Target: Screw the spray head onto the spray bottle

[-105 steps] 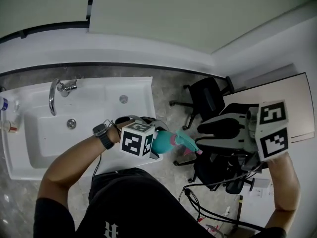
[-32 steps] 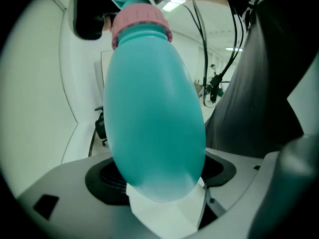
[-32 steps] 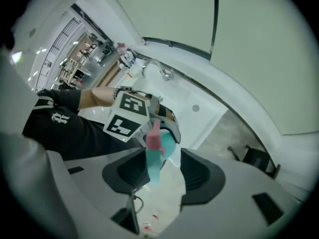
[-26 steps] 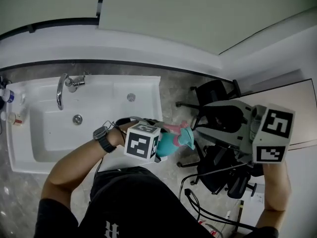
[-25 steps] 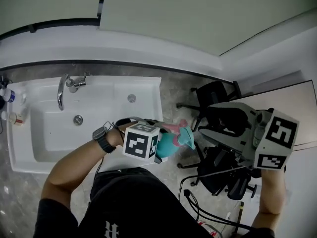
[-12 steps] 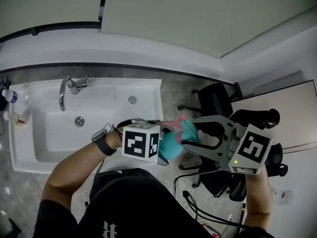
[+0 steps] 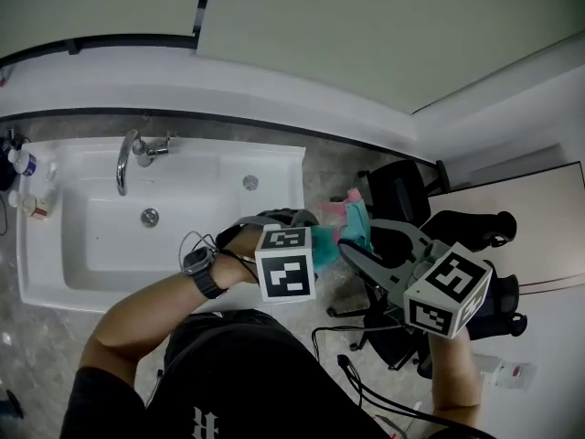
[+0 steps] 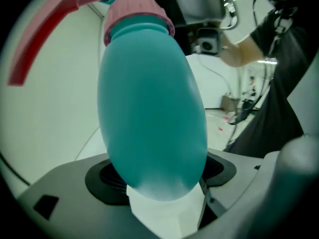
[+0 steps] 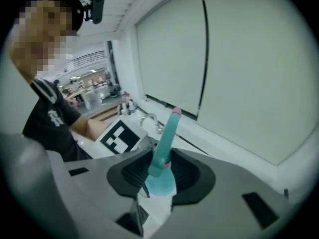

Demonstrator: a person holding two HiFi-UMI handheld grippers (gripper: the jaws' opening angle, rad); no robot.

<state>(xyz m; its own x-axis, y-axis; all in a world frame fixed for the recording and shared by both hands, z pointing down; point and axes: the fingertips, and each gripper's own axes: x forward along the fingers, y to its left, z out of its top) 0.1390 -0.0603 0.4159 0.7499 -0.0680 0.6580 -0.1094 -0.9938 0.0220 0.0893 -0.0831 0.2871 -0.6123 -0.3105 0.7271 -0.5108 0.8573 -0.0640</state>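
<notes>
The left gripper's (image 8: 162, 177) fingers (image 8: 105, 177) are clamped on the rounded lower end of the teal spray bottle (image 8: 152, 113), one dark pad on each side of it. The bottle rises away from them to a pink collar (image 8: 137, 11) at its neck, with a pink trigger (image 8: 45, 34) slanting off toward the upper left.

The right gripper's (image 9: 160, 177) fingers (image 9: 130, 172) have just been closing, and the spray head (image 9: 163, 148) now stands between them, filling the gap so that both pads appear to press on it. Its teal spout with a pink tip pokes up past the fingers.

In the head view, the two grippers meet nose to nose in mid-air over the speckled floor (image 7: 324, 167). The left hand (image 7: 242, 245) lies across the front right corner of the white sink (image 7: 55, 286), so the sink's right edge is just beside that gripper. A black office chair (image 7: 402, 186) sits close beyond and under the right gripper, and a pale desk (image 7: 539, 222) lies farther right. Cables (image 7: 366, 391) trail on the floor near the person's legs. The faucet (image 7: 123, 158) and small bottles (image 7: 23, 163) at the sink's far left are well apart from the grippers. Above the bottle, toward the wall, the space is open.
</notes>
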